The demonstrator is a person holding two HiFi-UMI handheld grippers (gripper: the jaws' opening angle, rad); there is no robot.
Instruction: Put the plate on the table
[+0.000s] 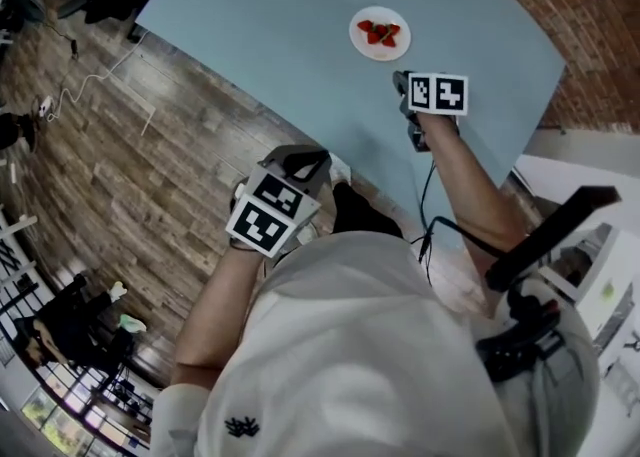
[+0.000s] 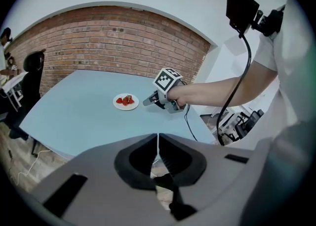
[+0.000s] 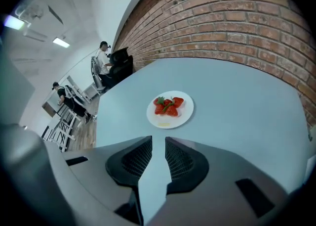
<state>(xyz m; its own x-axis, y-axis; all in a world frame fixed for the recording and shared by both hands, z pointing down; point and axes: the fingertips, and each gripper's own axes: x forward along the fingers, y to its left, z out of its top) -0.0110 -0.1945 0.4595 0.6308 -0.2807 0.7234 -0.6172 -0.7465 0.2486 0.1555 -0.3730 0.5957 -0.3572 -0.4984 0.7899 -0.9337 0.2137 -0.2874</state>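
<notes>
**Plate on the table, both your grippers empty**

Your right gripper (image 3: 158,143) has its jaws a narrow gap apart. Only bare blue table (image 3: 237,101) shows through the gap, so it holds nothing. Just beyond the jaw tips, clear of them, the white plate (image 3: 185,114) lies flat on the table with a small heap of strawberries (image 3: 169,106) at its middle. Only this view shows the faint yellowish smear on the plate's near rim. It is also the only one showing people, by chairs at the far left, past the table's end.

Your left gripper (image 2: 158,138) has its jaws pressed together, with nothing between them. Its own view does not say where it hangs. The head view does: it is off the table's near edge, close to your body, above the wooden floor (image 1: 130,165) and well apart from the plate.

The left gripper view gives the side-on look that the right one cannot. Your right arm (image 2: 217,91) is stretched out over the table, the gripper low and pointing at the plate, with the brick wall (image 2: 113,42) behind.
</notes>
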